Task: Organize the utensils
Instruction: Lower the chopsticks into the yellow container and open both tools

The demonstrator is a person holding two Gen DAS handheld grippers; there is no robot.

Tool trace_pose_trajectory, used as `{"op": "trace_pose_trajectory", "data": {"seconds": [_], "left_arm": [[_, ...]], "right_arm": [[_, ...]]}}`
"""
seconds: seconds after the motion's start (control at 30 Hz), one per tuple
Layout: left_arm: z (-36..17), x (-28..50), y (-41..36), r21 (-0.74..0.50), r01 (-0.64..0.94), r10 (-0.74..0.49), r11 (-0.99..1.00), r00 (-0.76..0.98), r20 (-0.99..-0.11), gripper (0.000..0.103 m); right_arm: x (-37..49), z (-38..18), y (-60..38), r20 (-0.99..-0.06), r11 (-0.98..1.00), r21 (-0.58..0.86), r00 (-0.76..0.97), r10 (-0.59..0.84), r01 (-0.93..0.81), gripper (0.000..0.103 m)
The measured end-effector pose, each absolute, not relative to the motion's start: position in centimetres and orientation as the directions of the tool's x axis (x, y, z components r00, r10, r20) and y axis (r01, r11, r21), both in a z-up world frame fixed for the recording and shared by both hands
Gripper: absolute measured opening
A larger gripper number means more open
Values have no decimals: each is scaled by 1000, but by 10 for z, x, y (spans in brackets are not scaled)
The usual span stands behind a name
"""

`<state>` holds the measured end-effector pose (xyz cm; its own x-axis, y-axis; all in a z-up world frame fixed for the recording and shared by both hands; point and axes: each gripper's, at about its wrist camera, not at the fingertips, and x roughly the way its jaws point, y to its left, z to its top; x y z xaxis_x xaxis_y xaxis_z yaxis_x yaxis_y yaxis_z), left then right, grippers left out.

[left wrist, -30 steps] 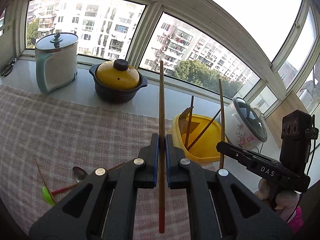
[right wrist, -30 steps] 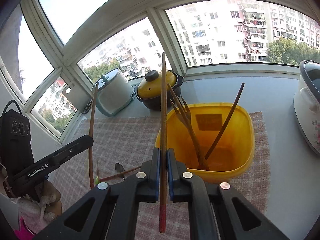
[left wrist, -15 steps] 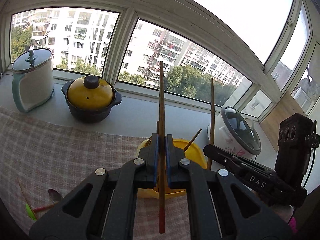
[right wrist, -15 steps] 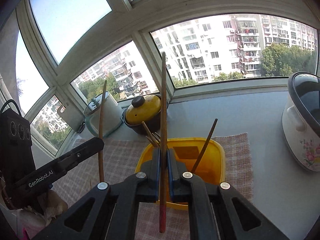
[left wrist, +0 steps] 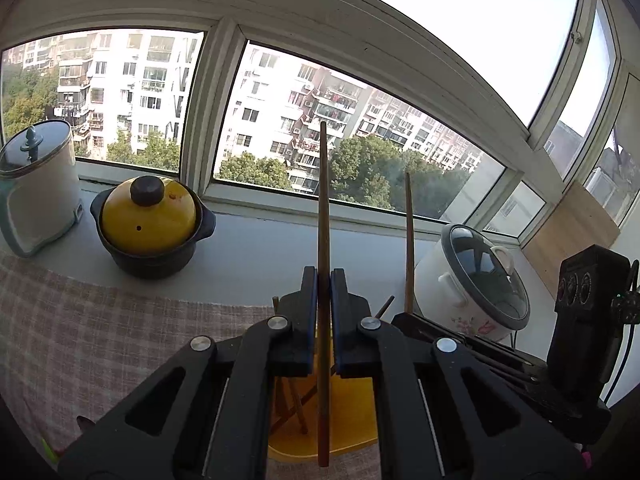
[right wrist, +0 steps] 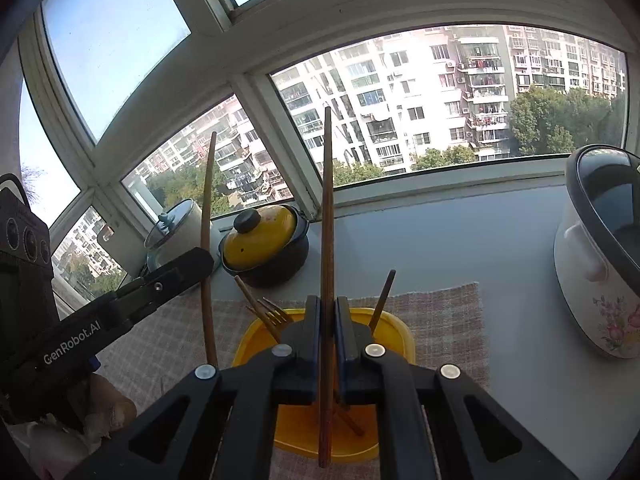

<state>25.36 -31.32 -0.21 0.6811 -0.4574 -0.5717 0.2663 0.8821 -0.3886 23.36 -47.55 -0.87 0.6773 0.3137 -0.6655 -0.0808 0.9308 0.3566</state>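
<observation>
Since a second ago both grippers have been travelling over the yellow bin [left wrist: 352, 416], which now is sitting right under them, and the spoons on the cloth have dropped almost out of sight.

Left wrist view: the left gripper [left wrist: 324, 312] is clamping a wooden chopstick [left wrist: 323, 216] upright, its lower end hanging above the bin's inside. The right gripper [left wrist: 404, 320] is showing from the side just to the right, holding a second chopstick [left wrist: 408, 240] upright. Far left, a white lidded canister [left wrist: 36, 184] and a yellow-lidded pot [left wrist: 148, 228] are standing on the grey worktop [left wrist: 256, 252] by the window; far right, a flowered cooker [left wrist: 472, 280] is standing close to the bin, leaving little room on that side. The checked cloth [left wrist: 80, 344] is lying open to the left.

Right wrist view: the right gripper [right wrist: 327, 328] is clamping its chopstick [right wrist: 327, 208] above the bin [right wrist: 392, 328], where a fork [right wrist: 272, 316] and sticks are leaning. The left gripper [right wrist: 120, 304] is reaching in from the left, reading "GenRobot.AI", a label only this view is showing. Bare worktop [right wrist: 520, 320] is lying between cloth and cooker [right wrist: 600, 272].
</observation>
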Motion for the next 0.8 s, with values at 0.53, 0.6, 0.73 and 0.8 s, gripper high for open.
{"op": "trace_pose_trajectory", "data": {"seconds": [0.53,0.6,0.73,0.8], "left_arm": [[-17,273,-325,-361,274,-445,892,678,-585,4],[-20,273,-325,-362,273,-445,891,674,-589,4],[-23,274,-324,-367,272,-449,890,669,-593,4],[-25,274,-323,-368,270,-449,890,666,-596,4]], "right_arm": [[251,-25,-475,-678,940,337,678,284,-56,4],[252,-28,-476,-682,941,335,676,279,-50,4],[254,-33,-475,-687,940,336,670,282,-51,4],[255,-36,-473,-691,940,336,666,282,-49,4]]}}
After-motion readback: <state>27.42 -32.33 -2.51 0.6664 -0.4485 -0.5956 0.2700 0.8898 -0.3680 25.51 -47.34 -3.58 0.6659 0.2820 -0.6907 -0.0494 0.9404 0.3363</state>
